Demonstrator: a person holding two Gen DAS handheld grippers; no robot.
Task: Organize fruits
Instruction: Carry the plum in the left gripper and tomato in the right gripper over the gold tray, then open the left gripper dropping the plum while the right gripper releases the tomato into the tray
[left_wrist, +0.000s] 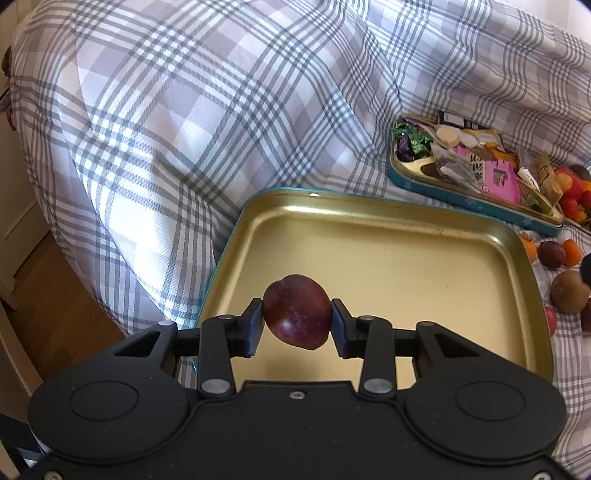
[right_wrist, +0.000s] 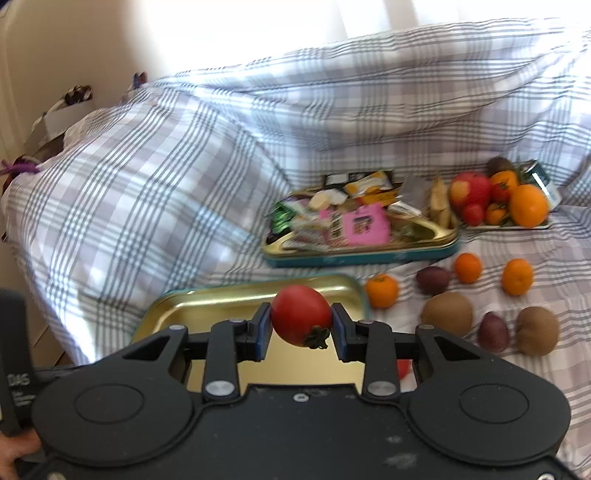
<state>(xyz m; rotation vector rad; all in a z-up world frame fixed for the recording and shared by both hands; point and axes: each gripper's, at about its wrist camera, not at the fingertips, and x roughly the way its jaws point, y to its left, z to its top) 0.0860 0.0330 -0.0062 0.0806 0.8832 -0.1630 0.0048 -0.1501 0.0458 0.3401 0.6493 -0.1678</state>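
The left tool (left_wrist: 297, 326) is clenched on a dark red plum (left_wrist: 297, 312), its blue pads (left_wrist: 255, 325) pressing the fruit's flanks at 9 and 3 o'clock, above the near half of the empty gold tin tray (left_wrist: 406, 229). The plum looks smooth and waxy, likely firm but bruisable and prone to slipping, so a grip across its widest middle seems right, with modest pressure.

The right tool (right_wrist: 301, 326) grasps a red tomato (right_wrist: 301, 319) the same way, with the green calyx at about 5 o'clock, above the same tray's right part (right_wrist: 207, 301). It is probably light and thin-skinned, so hard squeezing risks splitting it.

Beyond, on the plaid bedcover (right_wrist: 166, 177), mandarins (right_wrist: 382, 290), kiwis (right_wrist: 447, 314) and more plums (right_wrist: 433, 280) lie loose at 2 to 3 o'clock. A snack-filled tin (right_wrist: 360, 227) sits at 12 o'clock, with a heaped fruit plate (right_wrist: 509, 226) behind it at 1 o'clock.
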